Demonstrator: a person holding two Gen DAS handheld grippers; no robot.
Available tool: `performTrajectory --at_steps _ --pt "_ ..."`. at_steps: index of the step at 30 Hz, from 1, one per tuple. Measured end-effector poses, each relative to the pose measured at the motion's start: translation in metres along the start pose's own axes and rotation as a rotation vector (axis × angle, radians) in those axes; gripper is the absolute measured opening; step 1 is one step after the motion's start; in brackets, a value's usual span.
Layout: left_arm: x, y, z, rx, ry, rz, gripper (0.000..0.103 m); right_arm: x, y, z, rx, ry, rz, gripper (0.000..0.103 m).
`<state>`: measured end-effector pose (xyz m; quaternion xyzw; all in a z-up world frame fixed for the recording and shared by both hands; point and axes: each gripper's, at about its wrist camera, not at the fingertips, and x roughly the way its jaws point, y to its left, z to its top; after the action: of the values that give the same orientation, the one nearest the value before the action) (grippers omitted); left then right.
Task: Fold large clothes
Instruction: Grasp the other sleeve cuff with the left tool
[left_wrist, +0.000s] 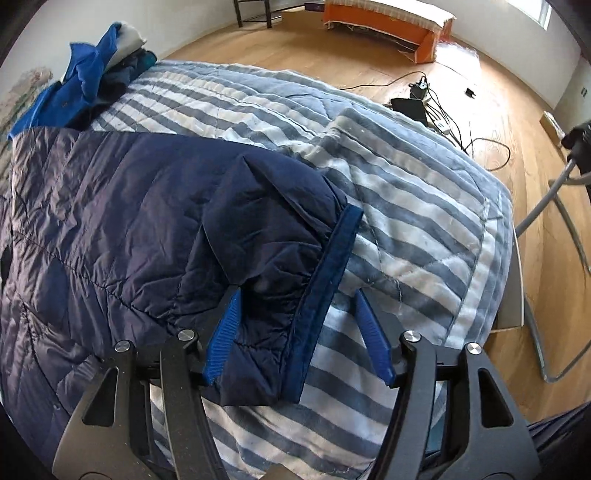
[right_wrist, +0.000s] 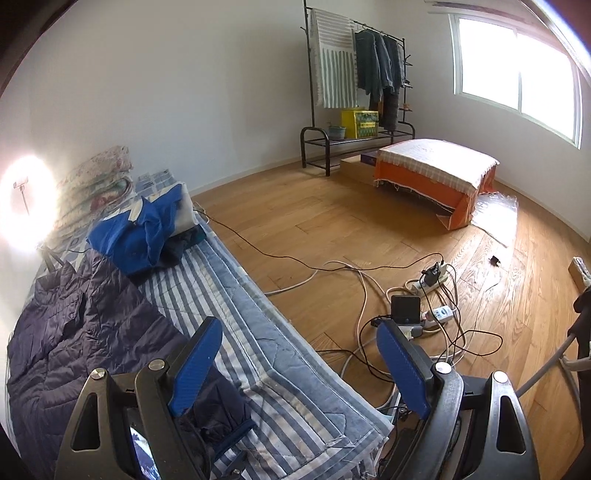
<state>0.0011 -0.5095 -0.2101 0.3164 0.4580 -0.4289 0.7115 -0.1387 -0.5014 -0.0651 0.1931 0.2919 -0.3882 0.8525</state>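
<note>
A navy quilted puffer jacket (left_wrist: 110, 221) lies spread on the blue-and-white striped quilt (left_wrist: 406, 206). Its sleeve end (left_wrist: 273, 236), with a blue ribbed cuff (left_wrist: 328, 280), lies folded over toward the jacket body. My left gripper (left_wrist: 299, 321) is open, its blue fingers either side of the cuff, not closed on it. In the right wrist view the jacket (right_wrist: 74, 332) lies at the left and the sleeve cuff (right_wrist: 221, 413) shows below. My right gripper (right_wrist: 295, 362) is open and empty, held above the quilt's edge (right_wrist: 280, 354).
A pile of bright blue clothes (right_wrist: 144, 232) sits at the far end of the quilt, also in the left wrist view (left_wrist: 88, 81). Cables and power strips (right_wrist: 428, 295) lie on the wooden floor. An orange-covered low table (right_wrist: 436, 173) and a clothes rack (right_wrist: 362, 81) stand beyond.
</note>
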Motion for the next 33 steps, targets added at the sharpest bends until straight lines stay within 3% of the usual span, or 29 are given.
performTrajectory --at_steps 2,4,5,6,7,9,14,19,24,31,33 --pt "0.003 0.004 0.003 -0.01 0.0 -0.012 0.062 -0.001 0.002 0.0 -0.005 -0.002 0.006 0.087" --pt "0.002 0.008 0.005 -0.013 -0.009 -0.008 0.051 -0.003 0.003 0.001 -0.004 -0.005 0.011 0.087" --pt "0.001 0.009 0.005 -0.018 -0.014 -0.016 0.041 -0.003 0.003 0.001 0.0 -0.006 0.014 0.087" --pt "0.0 0.011 0.006 -0.022 -0.018 -0.017 0.024 -0.003 0.004 0.002 0.004 -0.006 0.019 0.088" --pt "0.0 0.014 0.007 -0.033 -0.021 -0.01 0.016 -0.003 0.004 0.003 0.006 -0.006 0.024 0.087" --pt "-0.001 0.022 0.008 -0.078 -0.018 -0.042 0.009 -0.004 0.006 0.003 0.005 -0.005 0.033 0.087" --pt "-0.022 0.047 0.007 -0.185 -0.058 -0.135 0.006 -0.008 0.013 0.003 -0.009 -0.016 0.048 0.088" --pt "-0.058 0.077 0.006 -0.255 -0.13 -0.165 0.006 -0.012 0.018 0.003 -0.009 -0.021 0.074 0.088" --pt "-0.107 0.129 -0.008 -0.389 -0.218 -0.216 0.006 -0.016 0.034 0.003 -0.021 -0.023 0.106 0.088" --pt "-0.159 0.22 -0.043 -0.529 -0.302 -0.164 0.006 -0.027 0.075 0.001 -0.082 -0.036 0.166 0.088" --pt "-0.173 0.257 -0.055 -0.58 -0.334 -0.111 0.006 -0.03 0.09 -0.002 -0.105 -0.034 0.188 0.088"
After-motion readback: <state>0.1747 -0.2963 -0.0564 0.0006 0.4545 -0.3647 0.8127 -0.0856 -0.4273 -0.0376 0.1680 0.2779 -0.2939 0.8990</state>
